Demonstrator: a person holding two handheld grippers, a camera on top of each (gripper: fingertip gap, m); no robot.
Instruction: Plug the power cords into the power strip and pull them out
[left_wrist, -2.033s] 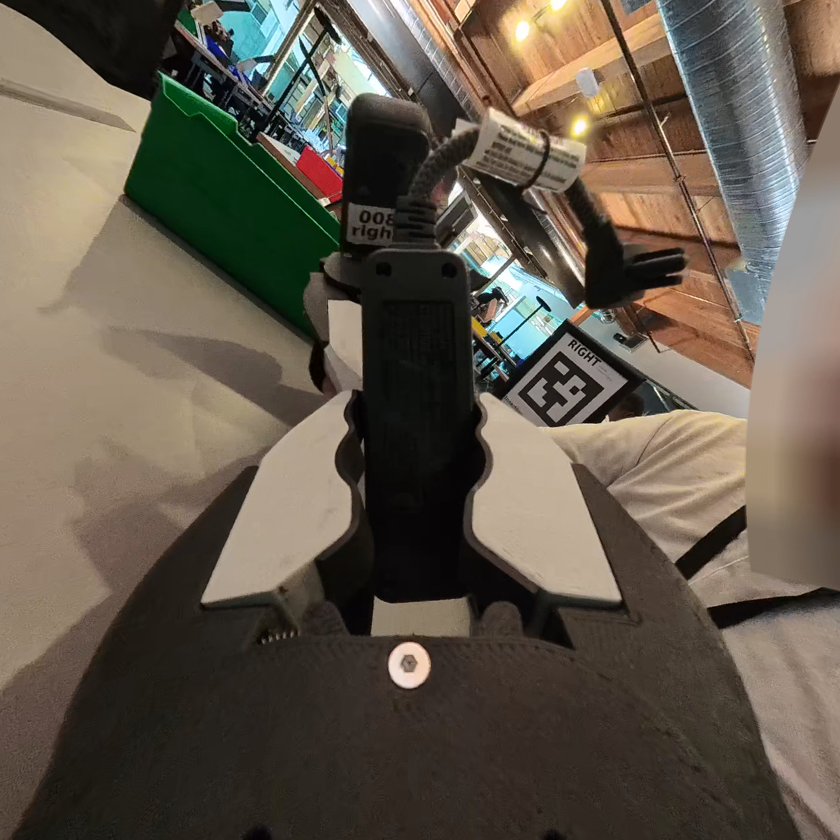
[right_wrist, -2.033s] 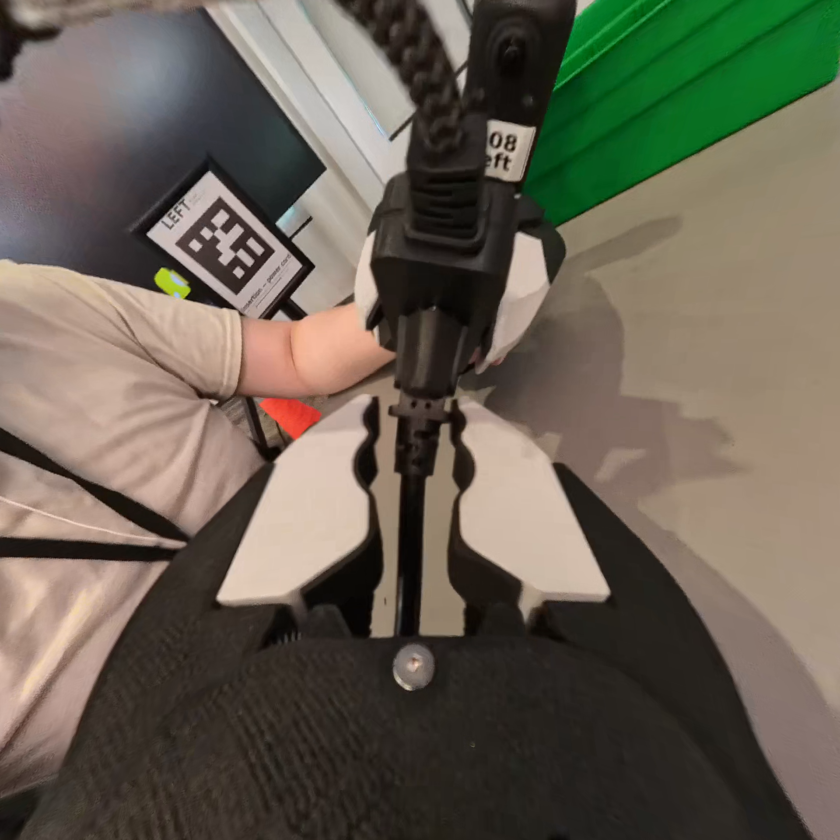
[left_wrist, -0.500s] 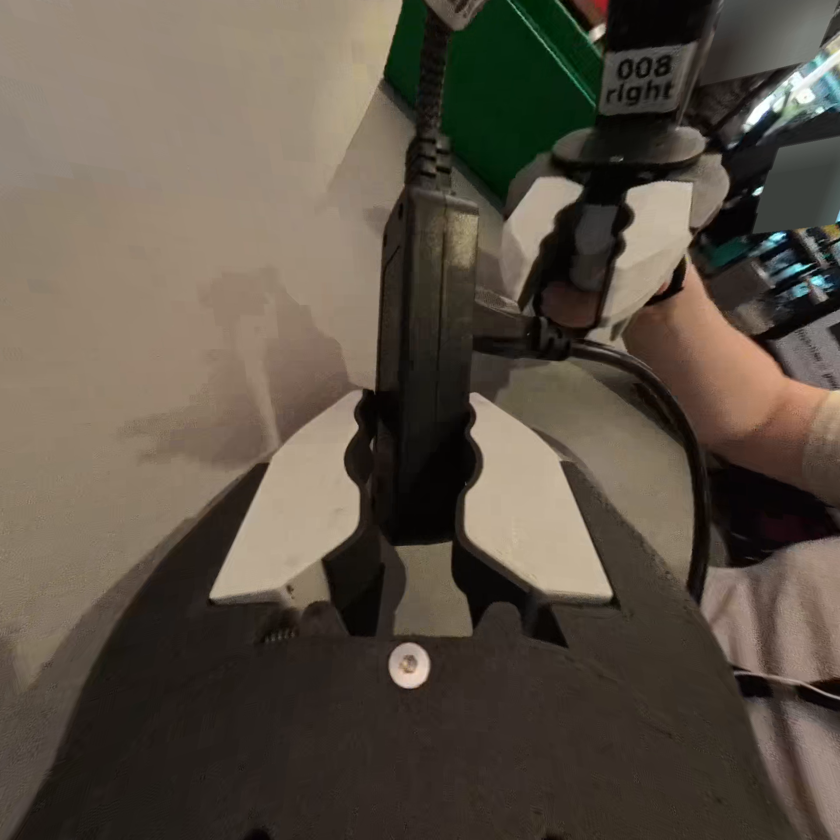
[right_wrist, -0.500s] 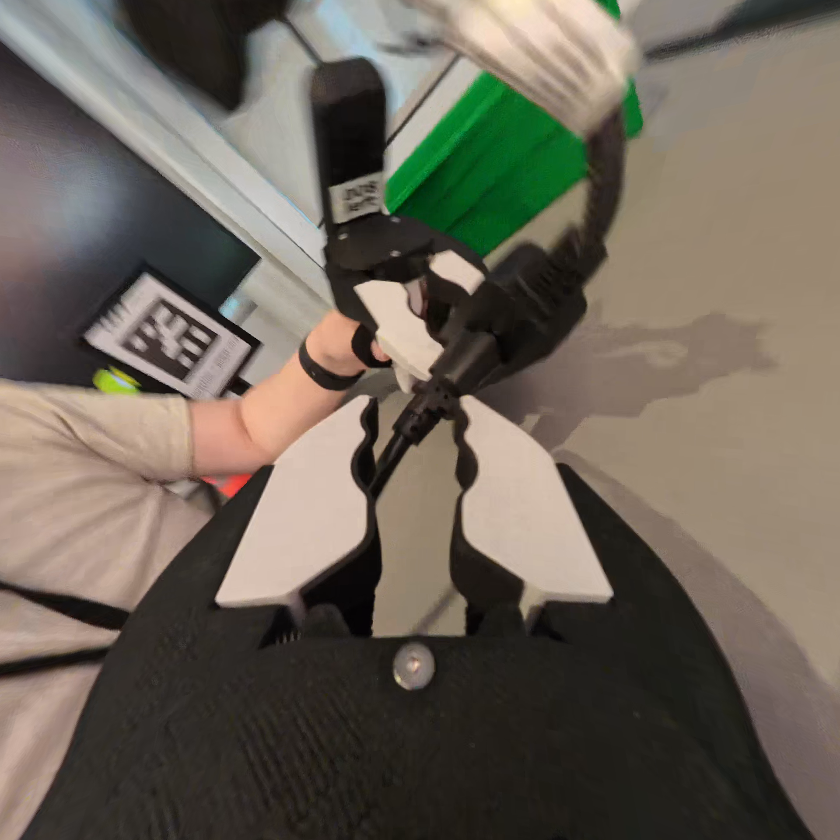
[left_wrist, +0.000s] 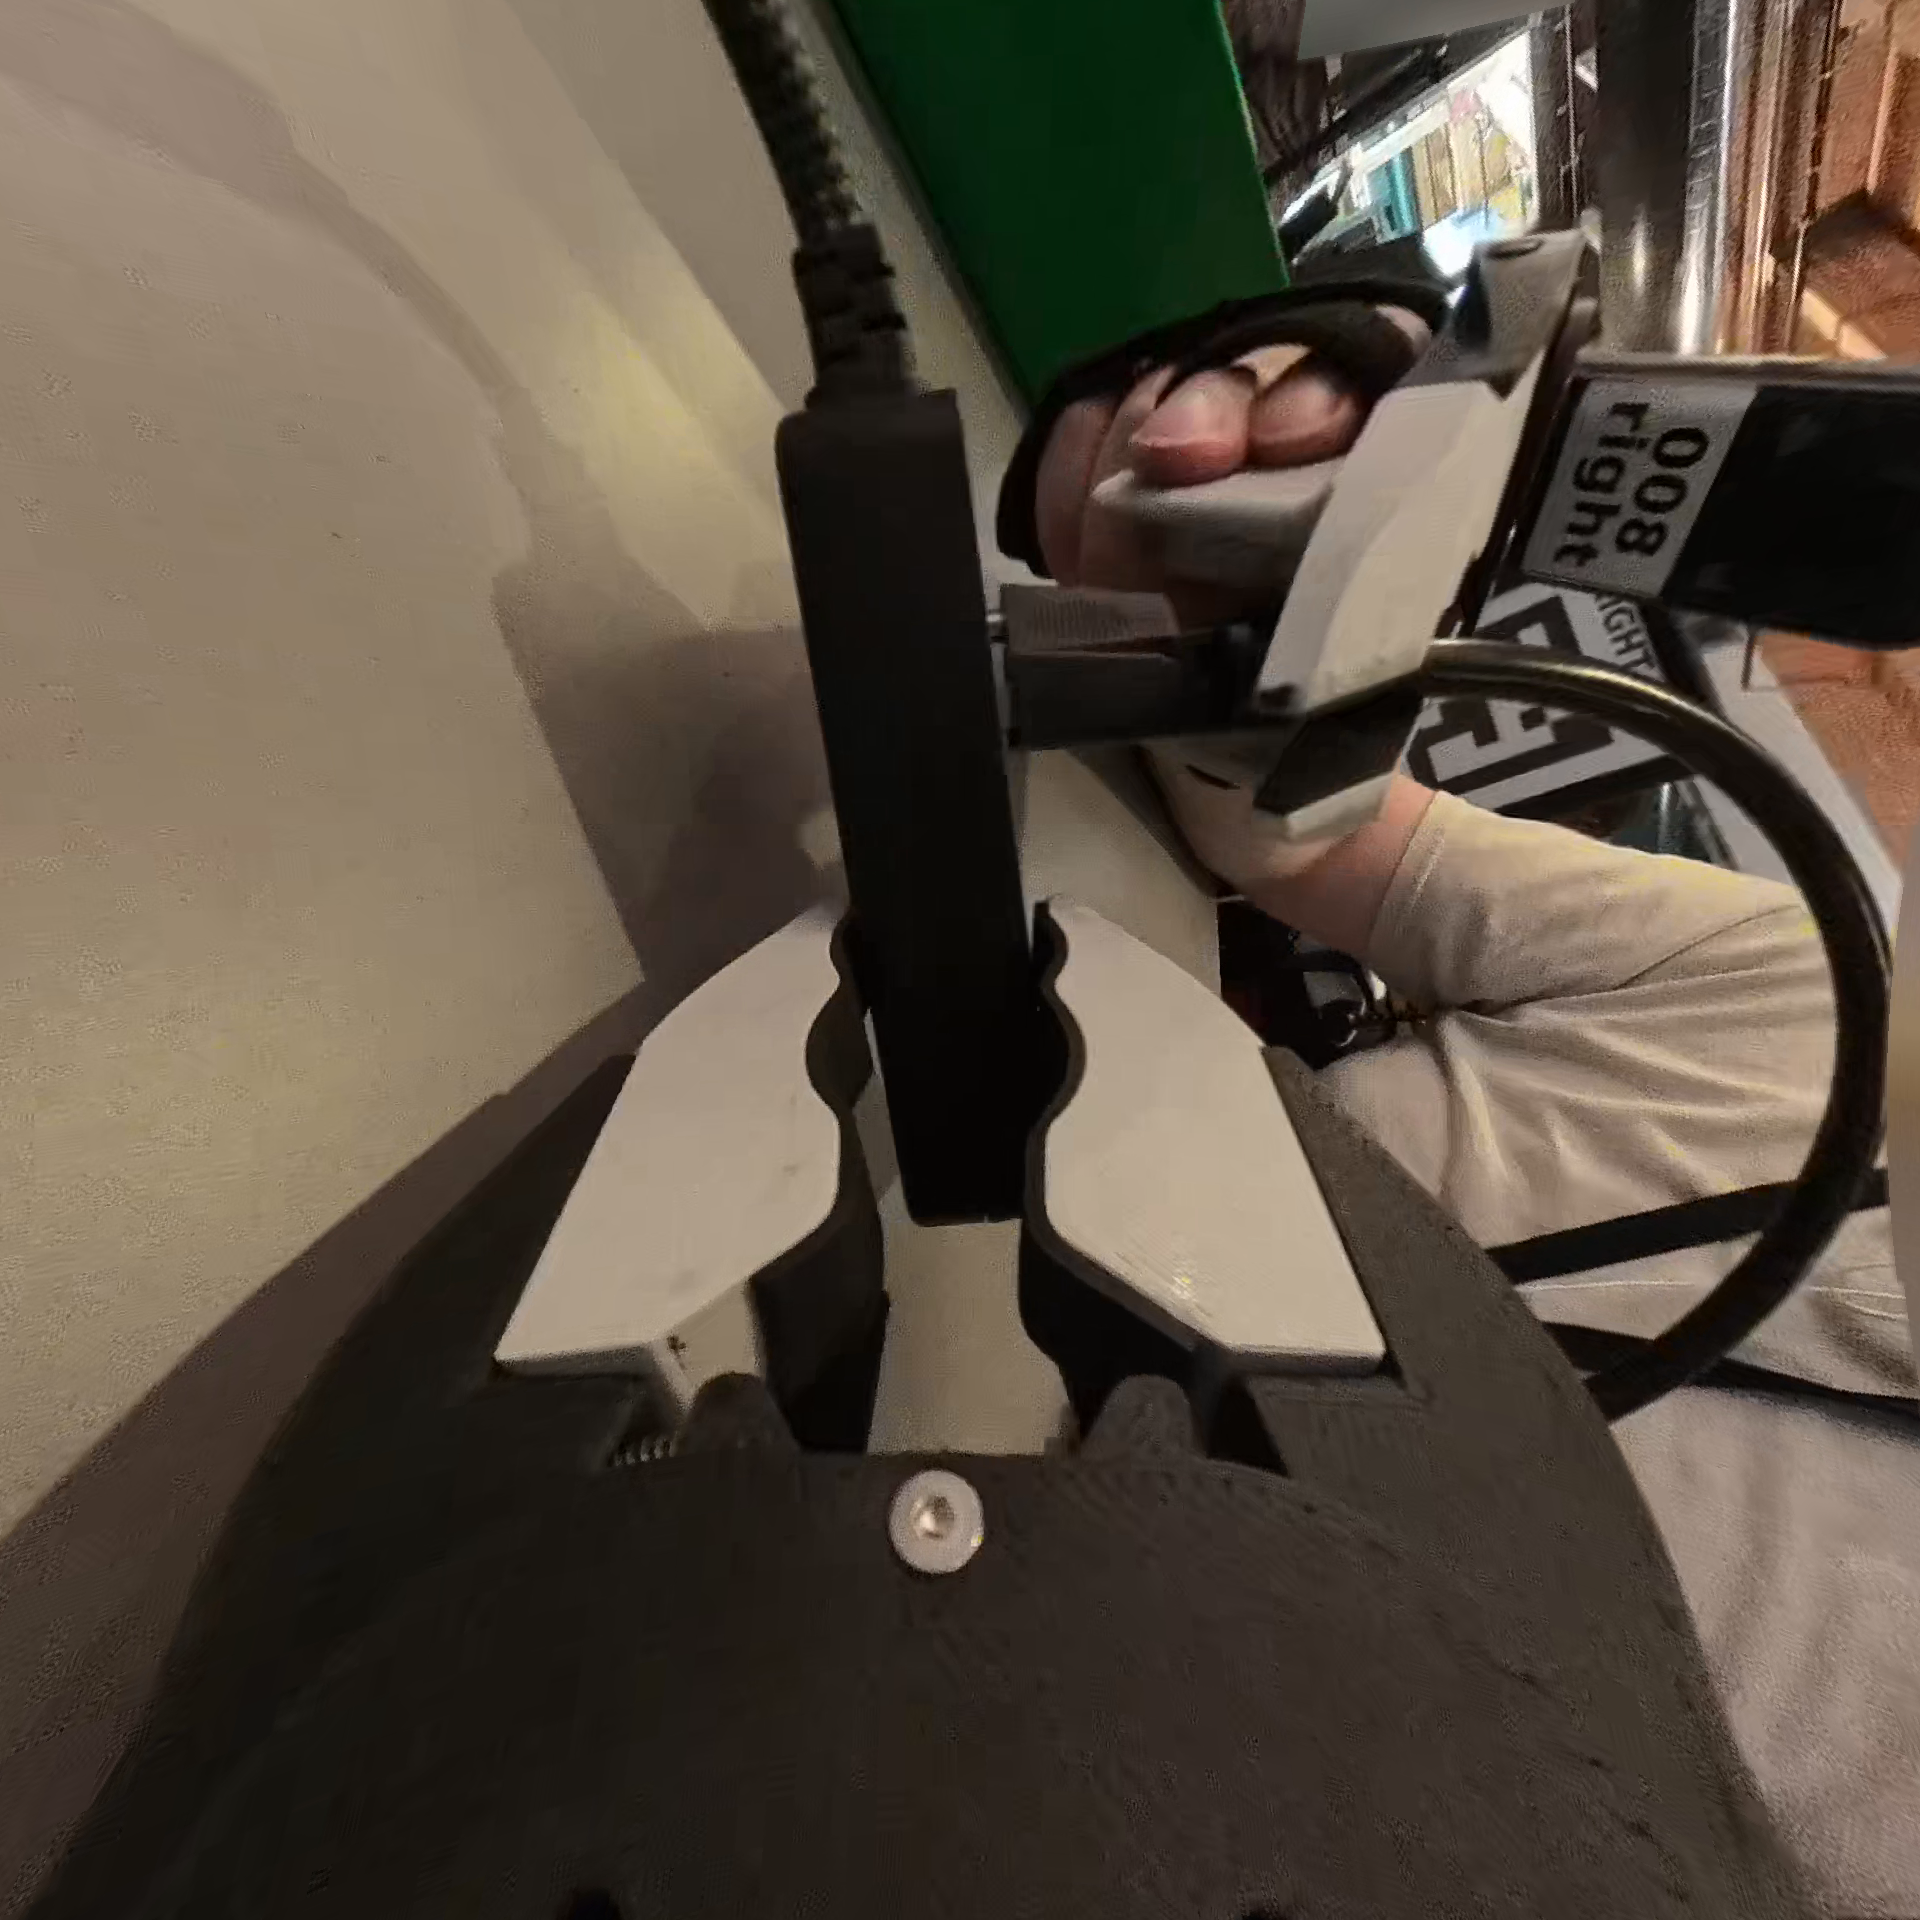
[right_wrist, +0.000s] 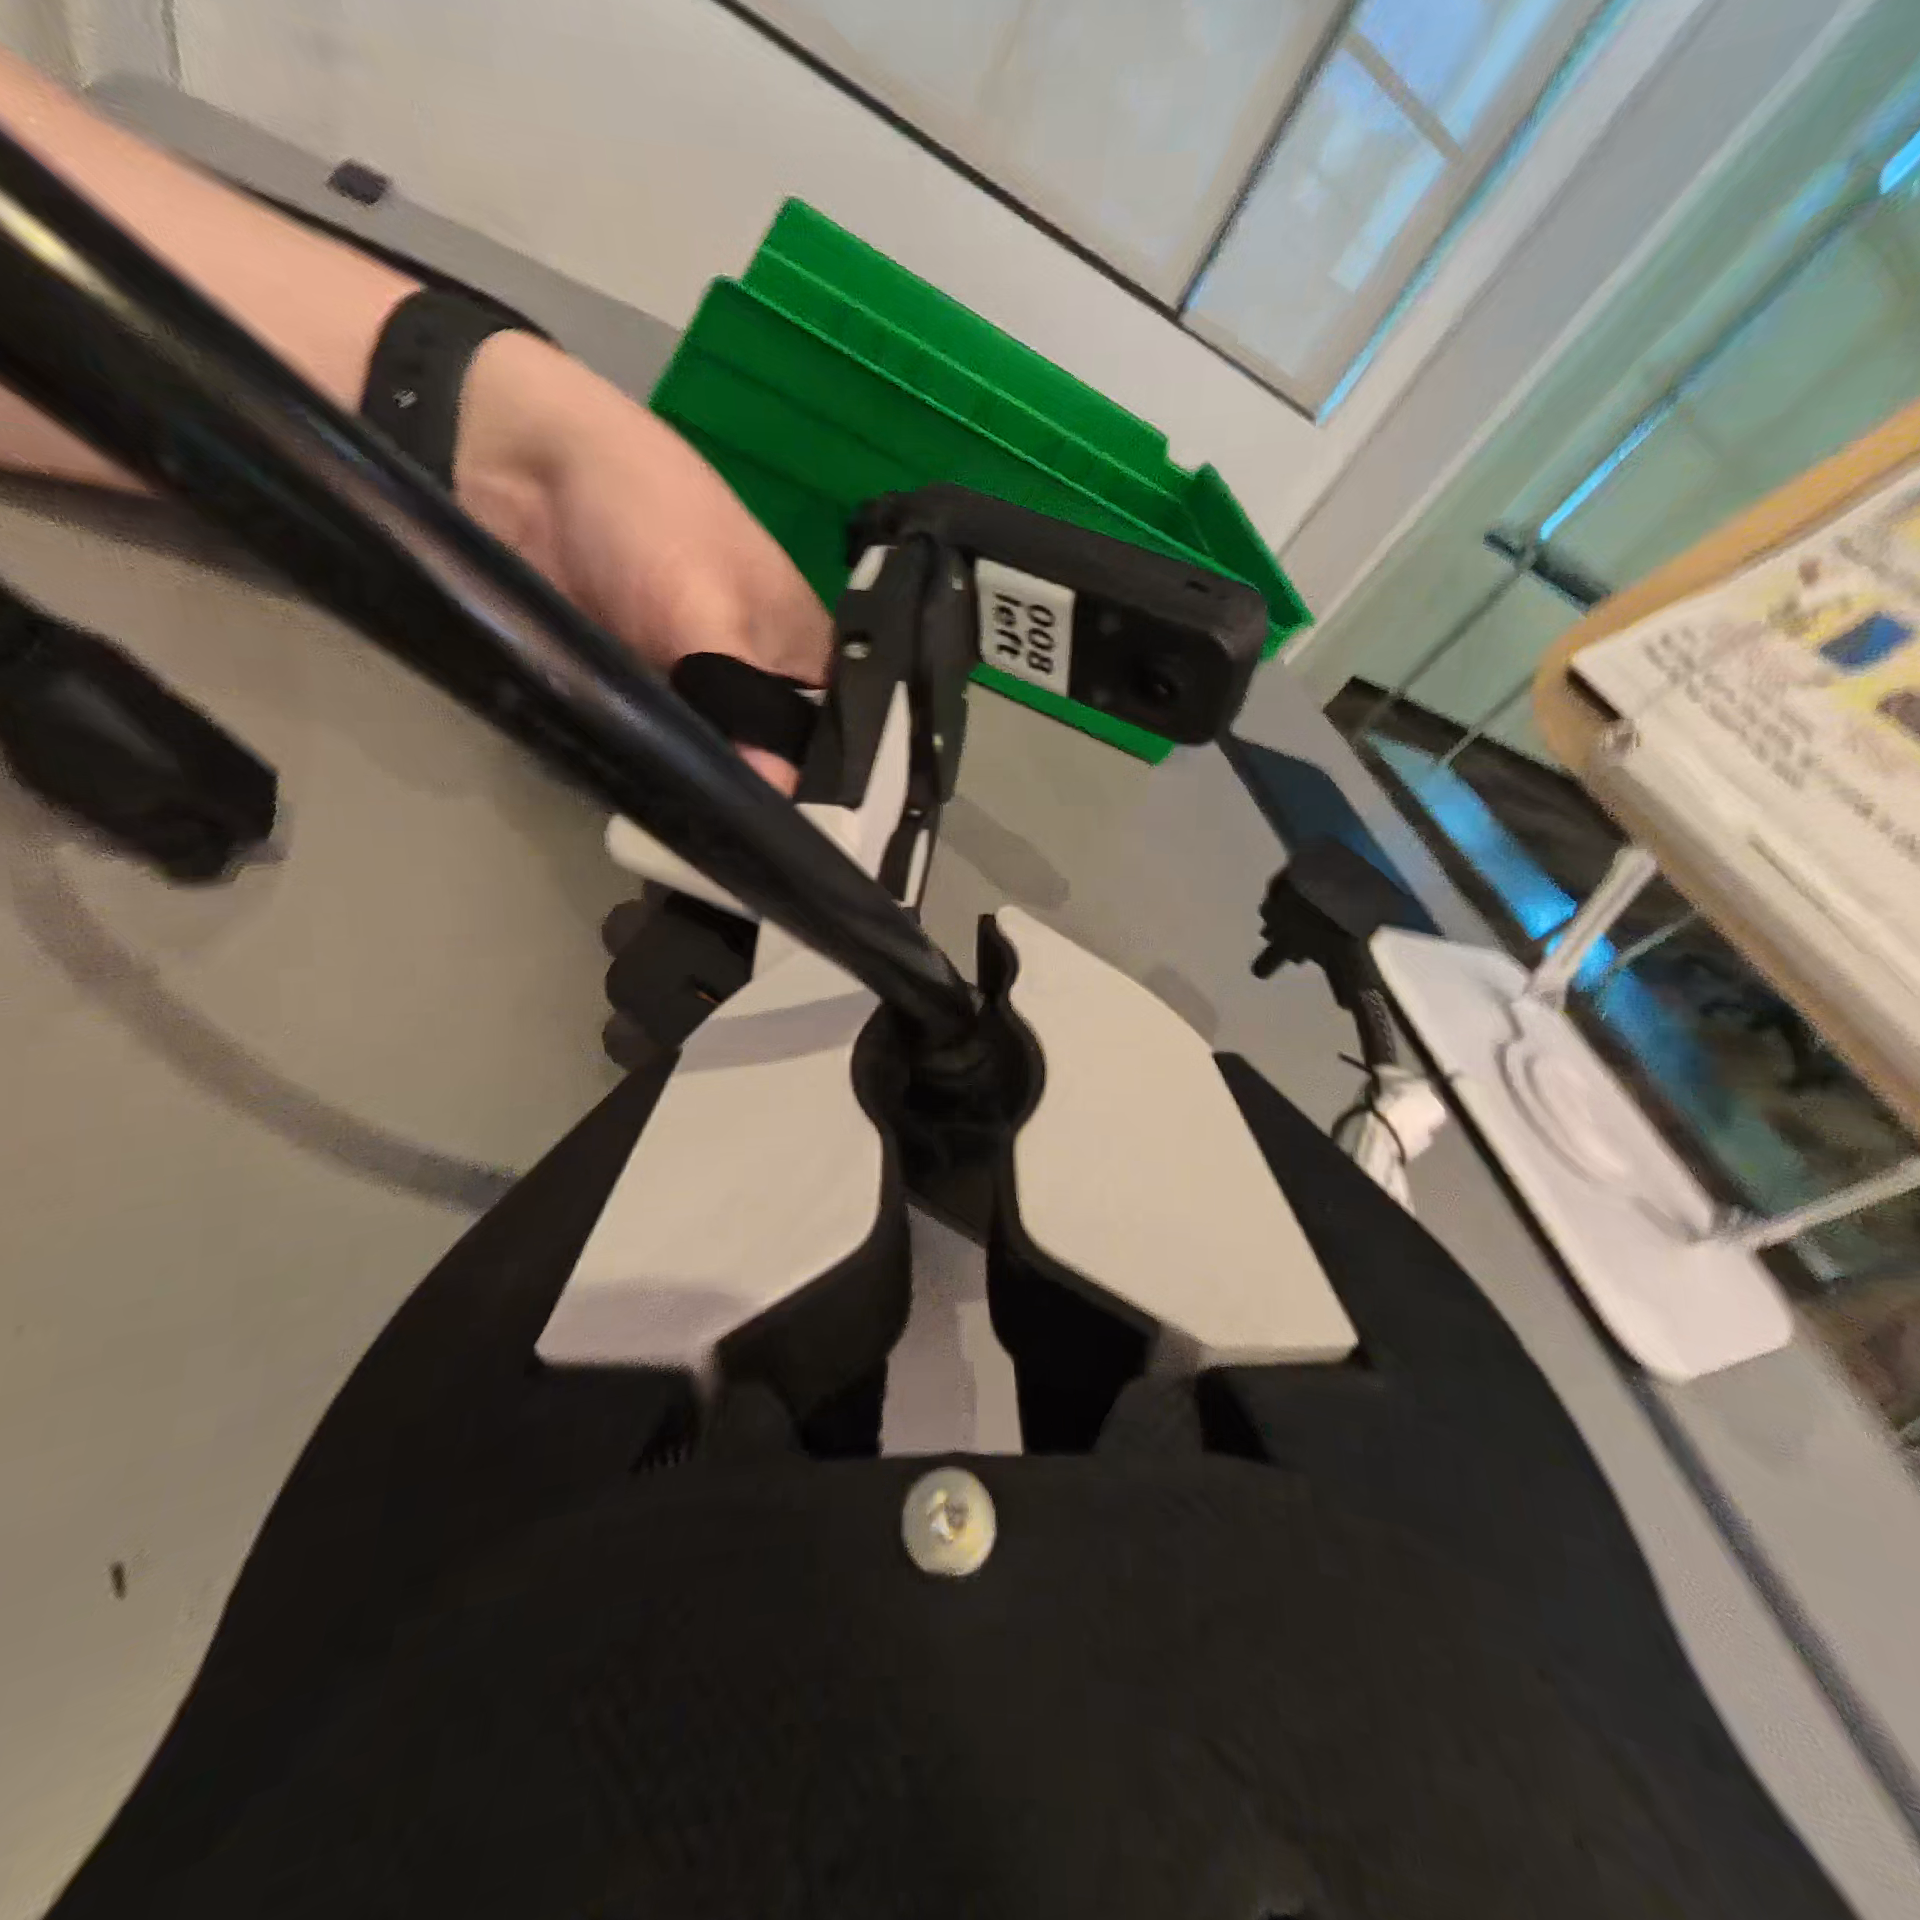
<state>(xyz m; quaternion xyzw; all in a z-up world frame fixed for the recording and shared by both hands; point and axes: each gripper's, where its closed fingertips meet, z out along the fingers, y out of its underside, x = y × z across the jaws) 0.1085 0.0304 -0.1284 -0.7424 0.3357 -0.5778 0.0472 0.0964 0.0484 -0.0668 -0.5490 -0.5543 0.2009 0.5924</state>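
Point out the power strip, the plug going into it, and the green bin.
power strip (left_wrist: 904, 790), left wrist view, on its black side.
plug (left_wrist: 1101, 691), left wrist view, on its body beside the strip.
green bin (right_wrist: 914, 395), right wrist view, on its outer wall.

an open workshop-style lab: exposed brick wall (left_wrist: 1860, 166) and a metal duct (left_wrist: 1662, 156) at upper right, a green storage bin (right_wrist: 935, 416) mid-frame, a printed marker board (left_wrist: 1538, 717) at right.

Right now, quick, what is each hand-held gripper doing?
Left hand-held gripper: closed on the black power strip.
Right hand-held gripper: closed on the power cord's plug, which is at the strip's side.
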